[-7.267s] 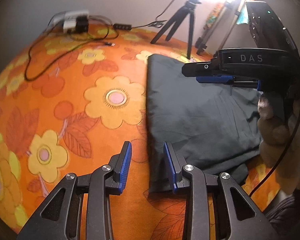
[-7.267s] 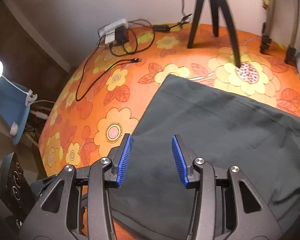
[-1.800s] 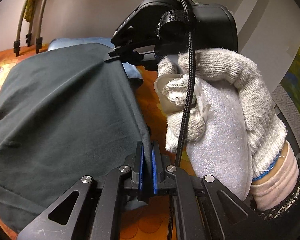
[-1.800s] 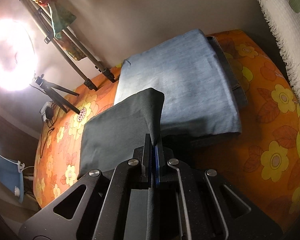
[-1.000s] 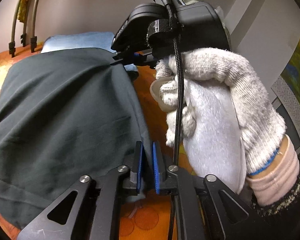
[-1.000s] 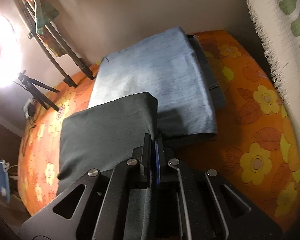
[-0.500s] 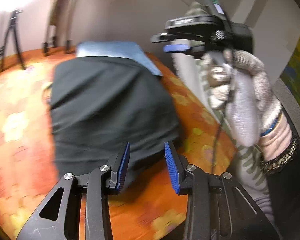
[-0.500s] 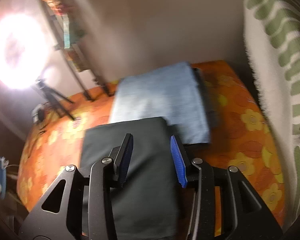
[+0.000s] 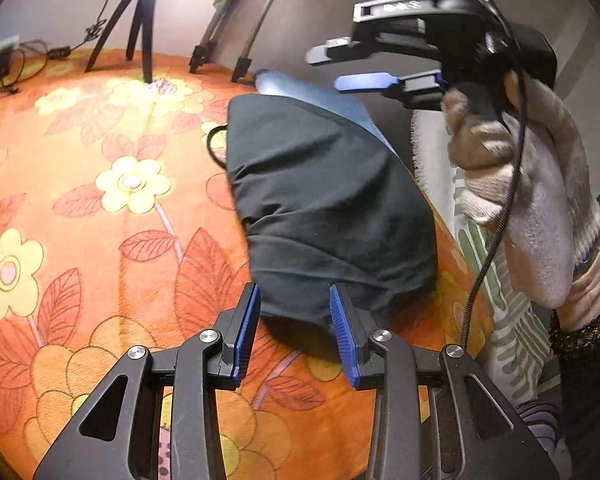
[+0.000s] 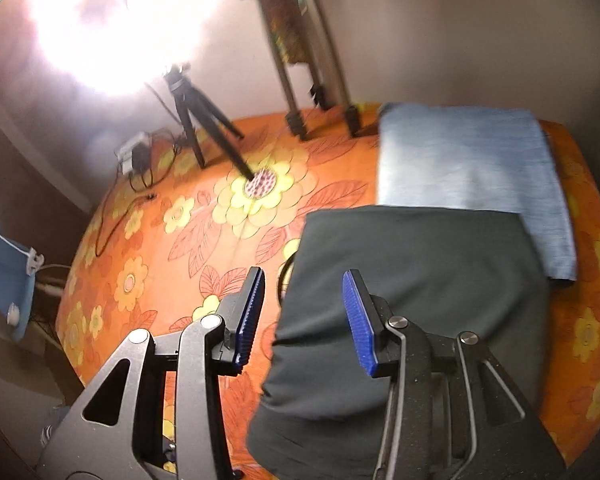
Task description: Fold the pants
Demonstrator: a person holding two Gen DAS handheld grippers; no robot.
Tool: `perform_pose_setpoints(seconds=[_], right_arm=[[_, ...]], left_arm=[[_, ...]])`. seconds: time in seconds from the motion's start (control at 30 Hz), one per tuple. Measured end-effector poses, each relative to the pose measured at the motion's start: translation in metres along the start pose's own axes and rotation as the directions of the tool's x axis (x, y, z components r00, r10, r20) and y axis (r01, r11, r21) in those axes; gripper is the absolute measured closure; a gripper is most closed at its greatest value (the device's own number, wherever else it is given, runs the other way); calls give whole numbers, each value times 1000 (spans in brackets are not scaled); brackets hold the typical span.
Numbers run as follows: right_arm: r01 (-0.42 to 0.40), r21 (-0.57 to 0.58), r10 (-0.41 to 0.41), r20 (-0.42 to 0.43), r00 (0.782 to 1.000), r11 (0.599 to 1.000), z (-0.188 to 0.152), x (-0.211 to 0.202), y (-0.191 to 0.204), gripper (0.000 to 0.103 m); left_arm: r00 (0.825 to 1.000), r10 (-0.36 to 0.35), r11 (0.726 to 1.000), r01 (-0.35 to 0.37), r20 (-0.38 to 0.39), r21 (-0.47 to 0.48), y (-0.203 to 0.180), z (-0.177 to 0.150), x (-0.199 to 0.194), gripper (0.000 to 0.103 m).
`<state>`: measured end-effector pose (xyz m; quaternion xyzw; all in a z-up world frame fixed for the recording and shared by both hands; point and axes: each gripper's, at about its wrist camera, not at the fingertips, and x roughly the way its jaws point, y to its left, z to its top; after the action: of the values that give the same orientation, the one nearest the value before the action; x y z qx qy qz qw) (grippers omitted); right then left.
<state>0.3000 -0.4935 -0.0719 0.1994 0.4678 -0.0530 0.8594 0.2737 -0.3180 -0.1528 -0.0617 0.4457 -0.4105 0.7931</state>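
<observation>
The dark grey pants (image 9: 324, 200) lie folded into a compact rectangle on the orange flowered bedspread (image 9: 100, 208); their far end overlaps a folded light blue garment (image 10: 472, 172). My left gripper (image 9: 294, 336) is open just short of the pants' (image 10: 412, 300) near edge, nothing between its blue pads. My right gripper (image 10: 304, 316) is open in the air above the pants' left edge, holding nothing. In the left wrist view the right gripper (image 9: 340, 64) shows at the upper right, carried by a gloved hand (image 9: 512, 184).
A black tripod (image 10: 196, 120) and two stand legs (image 10: 324, 116) rest on the bedspread (image 10: 204, 240) at the far side, with a power strip and cables (image 10: 136, 160) at the far left. A bright lamp glares above. A white and green striped cloth (image 9: 496, 280) hangs at the bed's right edge.
Both grippers let go of the pants, opened and drew back from them. The pants now lie flat on the bed beside the blue garment, and both views have swung leftwards.
</observation>
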Motion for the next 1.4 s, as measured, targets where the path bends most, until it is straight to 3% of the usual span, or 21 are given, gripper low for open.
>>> perform_pose_setpoints(seconds=[0.43,0.67,1.13,1.4], right_arm=[[160,-55,-166,-130,978,986,17,71,35,60],[264,-107,-278,-160,947,959,28,94,41,60],[302,-135,-326,-231,917,944,39,125,43,60],[361,-219,-409,-242,880,906,34,153,55,60]], left_arm=[[1000,17,1000,-18,-16,-22,25,5,0,69],[1000,14,999,-14,-15,-33,31,8,2,69],[996,-69,996,66,-50,-54,30,9,23,69],[994,-92,994,88,-61,-67,33,8,28,69]])
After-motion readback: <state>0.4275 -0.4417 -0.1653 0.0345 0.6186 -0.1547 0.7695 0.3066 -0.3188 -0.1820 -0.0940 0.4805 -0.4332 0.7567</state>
